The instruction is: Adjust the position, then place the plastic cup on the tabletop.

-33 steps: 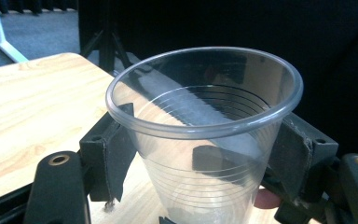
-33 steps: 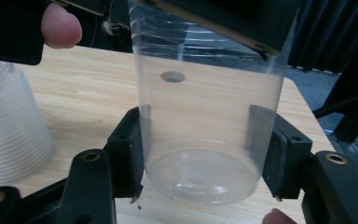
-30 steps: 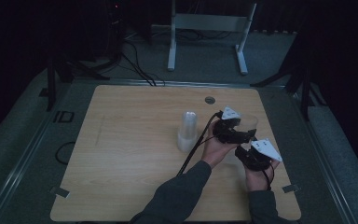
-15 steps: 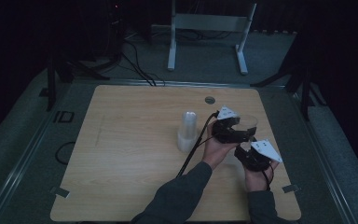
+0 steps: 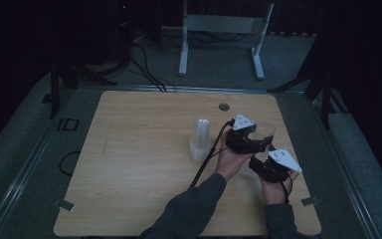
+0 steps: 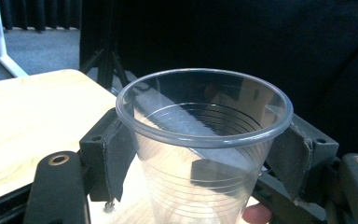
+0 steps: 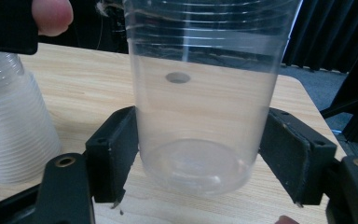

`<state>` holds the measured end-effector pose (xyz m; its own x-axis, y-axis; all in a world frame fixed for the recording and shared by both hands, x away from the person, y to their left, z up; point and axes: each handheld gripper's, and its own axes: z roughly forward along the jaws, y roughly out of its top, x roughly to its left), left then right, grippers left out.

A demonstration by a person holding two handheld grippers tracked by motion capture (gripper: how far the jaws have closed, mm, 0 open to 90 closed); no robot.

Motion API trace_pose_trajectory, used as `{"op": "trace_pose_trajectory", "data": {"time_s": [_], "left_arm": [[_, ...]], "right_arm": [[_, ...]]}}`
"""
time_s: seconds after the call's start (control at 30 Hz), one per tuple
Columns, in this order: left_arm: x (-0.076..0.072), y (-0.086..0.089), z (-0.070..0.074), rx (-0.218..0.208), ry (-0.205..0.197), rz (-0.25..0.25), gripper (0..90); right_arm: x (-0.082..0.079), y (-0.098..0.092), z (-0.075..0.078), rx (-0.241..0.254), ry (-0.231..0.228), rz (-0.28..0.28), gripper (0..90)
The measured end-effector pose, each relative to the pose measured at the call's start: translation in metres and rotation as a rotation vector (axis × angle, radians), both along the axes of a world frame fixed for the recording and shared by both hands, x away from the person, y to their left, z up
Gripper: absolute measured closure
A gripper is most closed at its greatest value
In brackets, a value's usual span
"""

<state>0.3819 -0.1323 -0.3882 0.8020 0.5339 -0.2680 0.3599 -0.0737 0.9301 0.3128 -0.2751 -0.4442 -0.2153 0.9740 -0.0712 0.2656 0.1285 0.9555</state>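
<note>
High view: wooden table (image 5: 144, 164) in a dim room, white stand legs (image 5: 221, 37) on the grey floor beyond its far edge.
Forearms: dark sleeves entering from the bottom edge, both hands working at the table's right half.
Left gripper (image 5: 252, 140): held in the left hand (image 5: 230, 160), jaws pointing right, closed around a clear plastic cup (image 5: 264, 132) just below its rim.
Left gripper view: cup (image 6: 204, 140) upright between the two black jaws, both pads against its wall; table edge at left, a fingertip at the bottom edge.
Right gripper (image 5: 268, 167): nearer the person, in the right hand (image 5: 274, 186), just beside the left gripper and aimed toward the cup.
Right gripper view: jaws parted wide around the cup's base (image 7: 198, 121); left pad touching or nearly touching the wall, right pad standing a little clear of it.
Cup position: near the table's right edge; whether its base sits on the wood or just above it cannot be told.
Cup stack (image 5: 199, 140): upside-down pile of clear cups, standing on the table left of the grippers, seen again at left in the right gripper view (image 7: 14, 126).
Table hole (image 5: 224, 106): small dark round opening near the far edge, also visible through the cup wall (image 7: 177, 77).
</note>
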Motion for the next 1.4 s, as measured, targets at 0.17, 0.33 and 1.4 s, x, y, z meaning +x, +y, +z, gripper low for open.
{"op": "trace_pose_trajectory", "data": {"time_s": [0.17,0.33,1.4], "left_arm": [[0.0,0.002,-0.001,-0.007,-0.001,0.015,28.2],[0.001,0.003,-0.001,0.006,-0.012,0.026,28.3],[-0.002,0.012,-0.005,0.03,-0.074,0.121,28.6]], "right_arm": [[-0.003,0.001,0.0,-0.002,-0.004,0.007,26.1],[-0.006,0.001,0.0,0.0,-0.003,0.01,25.4],[-0.014,-0.006,0.005,0.02,-0.021,-0.005,25.1]]}}
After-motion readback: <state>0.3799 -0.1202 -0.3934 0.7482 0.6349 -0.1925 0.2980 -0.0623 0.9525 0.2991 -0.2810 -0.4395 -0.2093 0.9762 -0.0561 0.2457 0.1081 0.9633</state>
